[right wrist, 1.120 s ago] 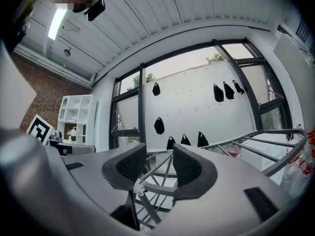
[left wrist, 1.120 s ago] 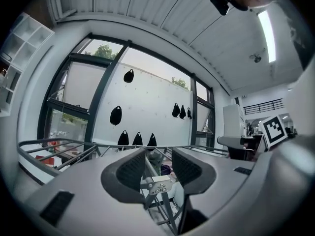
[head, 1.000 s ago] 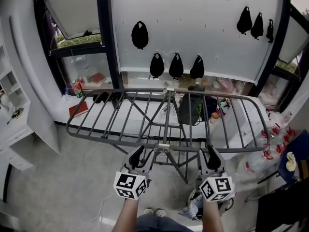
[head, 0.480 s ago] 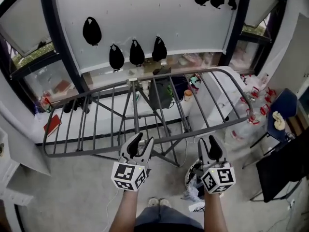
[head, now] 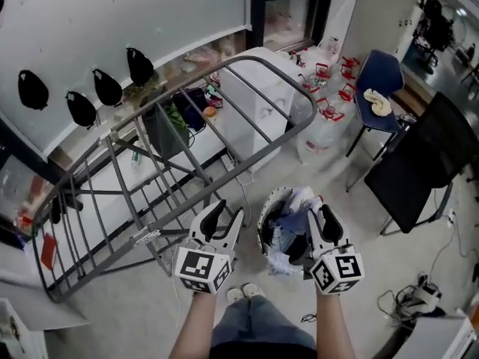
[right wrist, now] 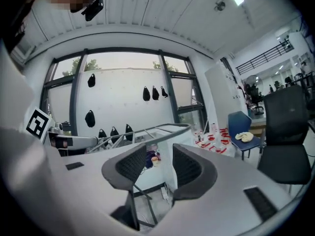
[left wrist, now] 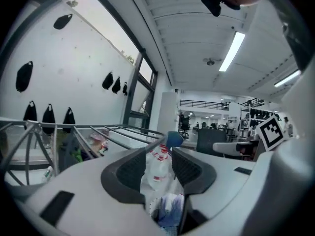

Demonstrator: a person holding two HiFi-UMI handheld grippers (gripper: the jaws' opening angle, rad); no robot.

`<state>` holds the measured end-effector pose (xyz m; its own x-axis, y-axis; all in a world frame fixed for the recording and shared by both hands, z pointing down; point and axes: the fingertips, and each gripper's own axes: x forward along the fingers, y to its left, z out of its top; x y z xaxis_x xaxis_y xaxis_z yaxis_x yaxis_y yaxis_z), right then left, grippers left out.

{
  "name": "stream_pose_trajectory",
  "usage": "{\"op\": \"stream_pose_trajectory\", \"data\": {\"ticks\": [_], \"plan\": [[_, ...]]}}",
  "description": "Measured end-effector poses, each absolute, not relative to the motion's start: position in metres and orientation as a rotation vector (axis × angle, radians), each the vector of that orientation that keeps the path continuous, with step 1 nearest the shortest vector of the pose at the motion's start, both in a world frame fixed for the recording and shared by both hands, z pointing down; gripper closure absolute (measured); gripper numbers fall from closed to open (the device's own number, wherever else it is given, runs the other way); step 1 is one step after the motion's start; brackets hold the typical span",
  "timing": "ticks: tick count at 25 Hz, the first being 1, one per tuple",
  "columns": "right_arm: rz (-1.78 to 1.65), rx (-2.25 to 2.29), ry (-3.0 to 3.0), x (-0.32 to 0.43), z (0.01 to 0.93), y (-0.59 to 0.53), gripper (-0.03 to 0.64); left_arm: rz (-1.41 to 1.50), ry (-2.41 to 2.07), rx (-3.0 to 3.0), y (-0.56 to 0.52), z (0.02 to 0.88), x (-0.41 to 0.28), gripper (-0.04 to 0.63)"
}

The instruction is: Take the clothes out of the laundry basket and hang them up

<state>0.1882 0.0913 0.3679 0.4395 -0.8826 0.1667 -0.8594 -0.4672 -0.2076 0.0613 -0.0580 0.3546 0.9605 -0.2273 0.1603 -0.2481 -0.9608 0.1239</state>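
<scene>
Head view showed the laundry basket (head: 263, 229) on the floor just ahead of the person's feet, to the right of the drying rack (head: 254, 57), and it was heaped with crumpled clothes (head: 288, 230) in pale and blue tones. Nothing had been lifted out as far as we could see, and the rack's bars carried no garment, so we judged the task to be at its very start, with every piece left to pick and hang. The right gripper (head: 322, 219) hovered over the basket's right rim, its jaws spread with only air between them. The left gripper (head: 226, 215) hung just left of the basket, near the rack's near rail, also spread and holding nothing. In the left gripper view the clothes showed low in the gap between the parted jaws, not touched by them. Farther out, a blue chair (head: 378, 77) and a black chair (head: 415, 163) stood on the right, and black pouches (head: 108, 87) hung on the white wall at far left.
</scene>
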Motion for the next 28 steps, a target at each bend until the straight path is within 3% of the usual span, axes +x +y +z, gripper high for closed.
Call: {"op": "stream_pose_trajectory", "data": {"ticks": [13, 28], "plan": [[-0.739, -2.701, 1.407, 0.215, 0.542, 0.153, 0.463, 0.497, 0.032, 2.916, 0.011, 0.513, 0.157, 0.428], [-1.066, -2.676, 1.370, 0.201, 0.740, 0.173, 0.463, 0.720, 0.176, 2.832, 0.059, 0.709, 0.176, 0.428]]}}
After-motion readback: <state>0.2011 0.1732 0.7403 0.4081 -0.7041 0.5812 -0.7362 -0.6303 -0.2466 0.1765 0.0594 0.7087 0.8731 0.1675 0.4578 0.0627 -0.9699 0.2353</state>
